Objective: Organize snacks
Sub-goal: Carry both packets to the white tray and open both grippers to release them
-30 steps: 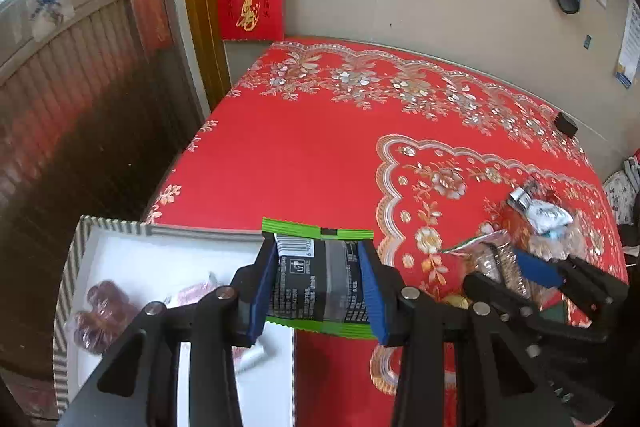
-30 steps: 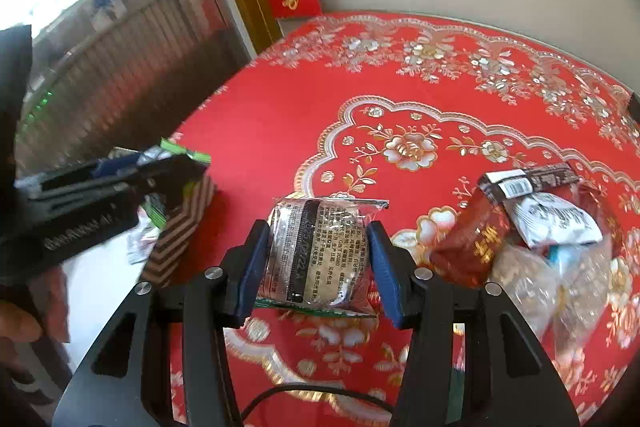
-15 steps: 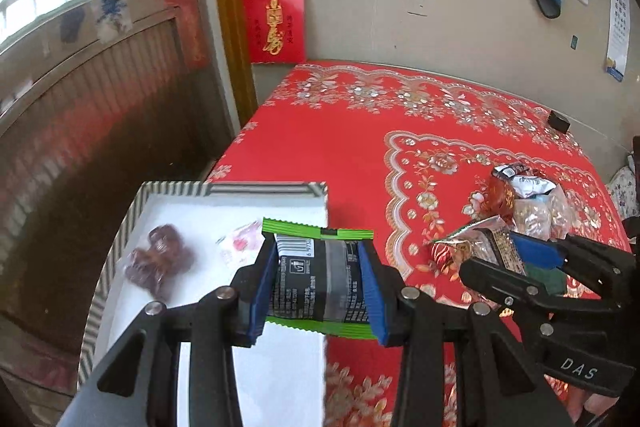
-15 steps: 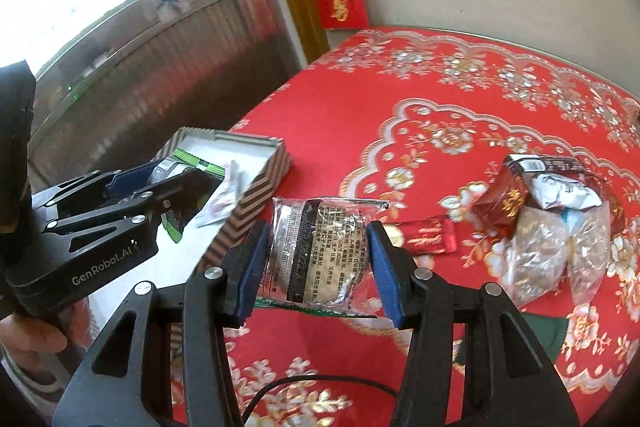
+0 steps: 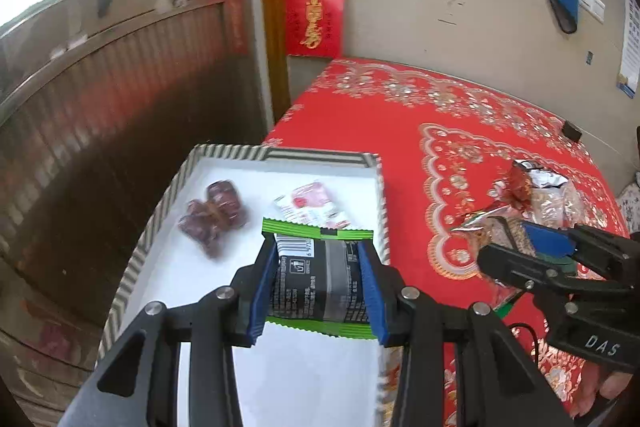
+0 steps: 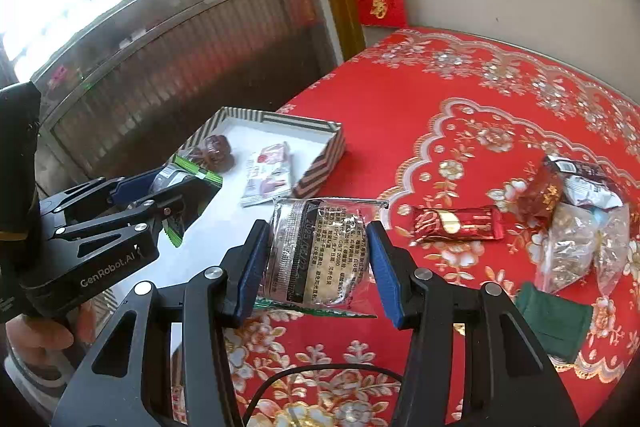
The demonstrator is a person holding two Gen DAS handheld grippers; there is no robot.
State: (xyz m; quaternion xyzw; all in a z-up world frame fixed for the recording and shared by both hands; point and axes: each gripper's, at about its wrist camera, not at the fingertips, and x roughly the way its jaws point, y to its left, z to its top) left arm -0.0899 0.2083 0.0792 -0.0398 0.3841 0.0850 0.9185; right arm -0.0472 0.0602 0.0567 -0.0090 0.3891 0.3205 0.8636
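Observation:
My left gripper [image 5: 318, 279] is shut on a black-and-green snack packet [image 5: 320, 281] and holds it above the white striped-rim tray [image 5: 280, 155]. The tray holds a dark red wrapped sweet [image 5: 214, 217] and a pink packet [image 5: 312, 207]. My right gripper [image 6: 316, 259] is shut on a clear-wrapped round cake [image 6: 320, 255], held above the table right of the tray [image 6: 320, 163]. The left gripper [image 6: 176, 203] also shows in the right wrist view, over the tray.
A red floral tablecloth [image 6: 460, 115] covers the table. A red bar [image 6: 456, 223], a pile of red and clear snack bags [image 6: 576, 211] and a dark green packet [image 6: 554, 323] lie at the right. A wooden wall [image 5: 120, 107] stands left of the table's edge.
Both grippers have risen and pulled back with their snacks. The left one now hangs over the tray, and more of the tray is in view. A red bar on the cloth has come into view.

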